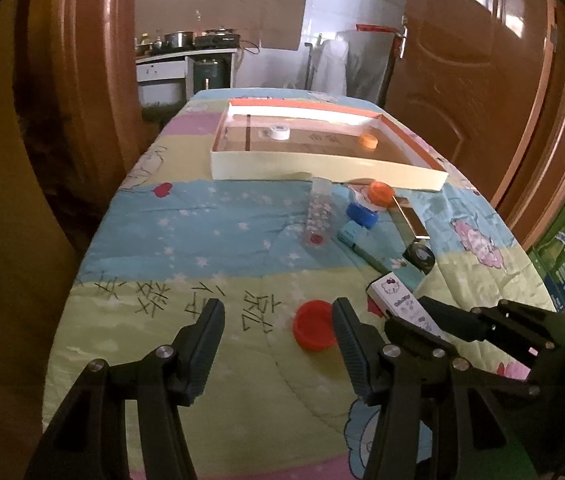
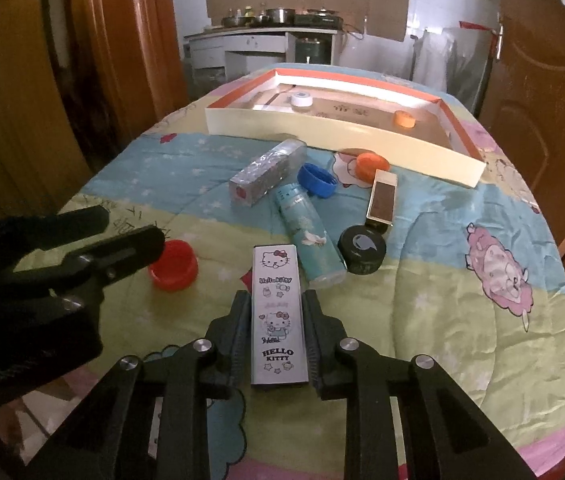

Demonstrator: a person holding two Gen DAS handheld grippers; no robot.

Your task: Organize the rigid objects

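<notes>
Left of frame, right wrist view: your left hand-held gripper [image 2: 132,226] was hovering with fingers apart, nothing between them, just over the red cap [image 2: 173,265], which lay open side up on the quilted worktop [image 2: 422,320]. In the left wrist view that cap [image 1: 314,329] sat against the inner face of the right finger, not centred. I'd have shifted the gripper right so the cap was centred before closing, and pinched the rim low, since a shallow cap looks likely to pop out.

Centre bottom: your right hand-held gripper [image 2: 276,336] was clamped on the Hello Kitty box [image 2: 278,312], fingers on its long sides, box pointing away from the camera. The grip sat on the near half, so the far end was cantilevered. I'd have carried it level and slowly.

Centre of frame, still loose on the worktop: silver box [image 2: 268,176], blue cap [image 2: 316,180], teal tube [image 2: 308,236], black round tin [image 2: 361,250], orange cap [image 2: 371,166], gold-edged flat case [image 2: 382,200]. The teal tube lay just beside the Hello Kitty box's far end, so I'd have lifted straight up first to clear it.

Upper centre to upper right: the shallow tray [image 2: 342,132] already held a white tape roll [image 2: 301,100] and an orange lid [image 2: 405,118]. The gap between them looked like the place to set the box flat, clearing the near wall on the way.
</notes>
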